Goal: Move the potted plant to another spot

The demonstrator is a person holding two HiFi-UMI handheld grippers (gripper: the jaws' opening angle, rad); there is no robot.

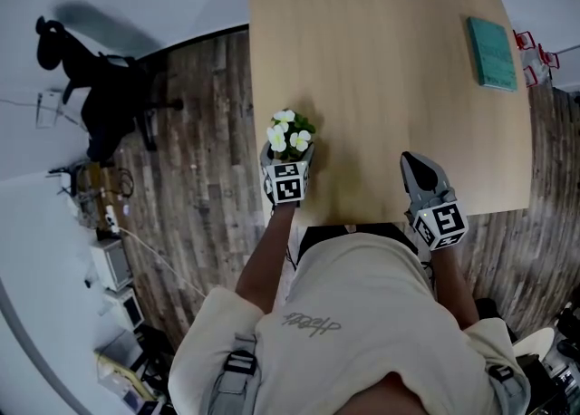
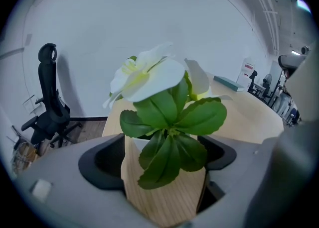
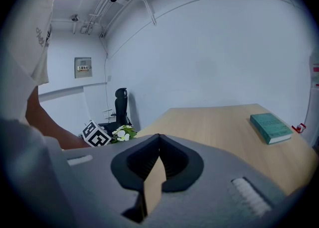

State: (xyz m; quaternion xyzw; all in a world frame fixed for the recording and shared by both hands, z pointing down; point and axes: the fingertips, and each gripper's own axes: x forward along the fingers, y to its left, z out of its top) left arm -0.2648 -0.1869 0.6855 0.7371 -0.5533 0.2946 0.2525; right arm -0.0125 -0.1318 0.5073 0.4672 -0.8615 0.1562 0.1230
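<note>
The left gripper [image 1: 288,158] is clasping the potted plant [image 1: 290,135] by its white pot, jaws spread to its width, at the wooden table's [image 1: 381,60] near left edge. The right gripper [image 1: 415,162] is hovering empty, jaws pressed together, over the table's near edge.

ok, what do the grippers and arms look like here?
Left gripper and right gripper match: grey moulded bodies, dark scooped pads tapering to a point, each carrying a white cube with black square markers. No cables show. The person wears a cream short-sleeved T-shirt with small dark print on the back; forearms bare.
</note>
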